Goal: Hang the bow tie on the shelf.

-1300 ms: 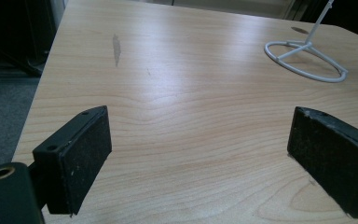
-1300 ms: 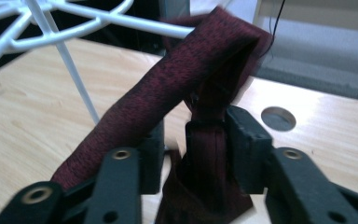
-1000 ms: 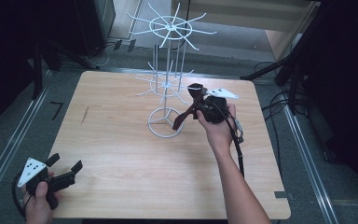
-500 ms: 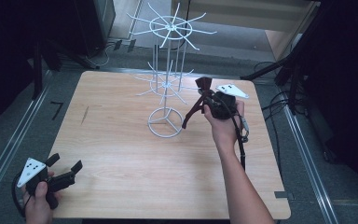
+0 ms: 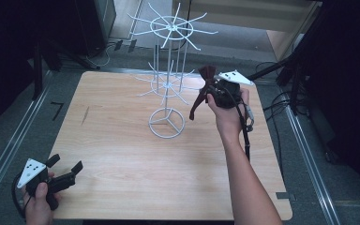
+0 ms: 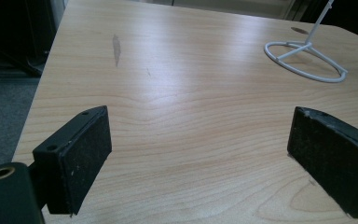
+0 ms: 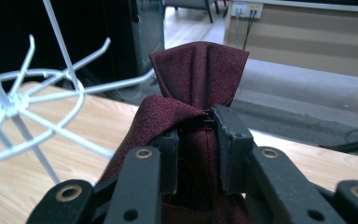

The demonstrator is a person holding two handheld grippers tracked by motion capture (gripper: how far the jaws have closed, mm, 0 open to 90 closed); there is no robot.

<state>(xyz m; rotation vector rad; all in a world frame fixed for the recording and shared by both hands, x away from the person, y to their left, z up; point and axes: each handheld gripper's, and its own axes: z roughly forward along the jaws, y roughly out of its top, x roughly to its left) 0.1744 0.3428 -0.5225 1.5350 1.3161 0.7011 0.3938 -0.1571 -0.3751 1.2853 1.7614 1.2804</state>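
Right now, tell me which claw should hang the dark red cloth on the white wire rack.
The right claw. It is shut on the dark red cloth beside the white wire rack. The left claw is open and holds nothing at the table's near left corner.

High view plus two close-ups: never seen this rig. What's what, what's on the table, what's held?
No robot here: a person holds a two-jaw gripper in each hand. The high view comes from a fixed camera above the person's side of the wooden table. Each close-up comes from a camera riding on one gripper, looking along its black jaws.

On the table stands a white wire rack with hooked spokes on two tiers and a ring base.

The right gripper is shut on a dark red tie, lifted beside the rack's lower spokes; its tail hangs down in the high view.

The left gripper rests open at the table's near left corner, with nothing between its jaws.
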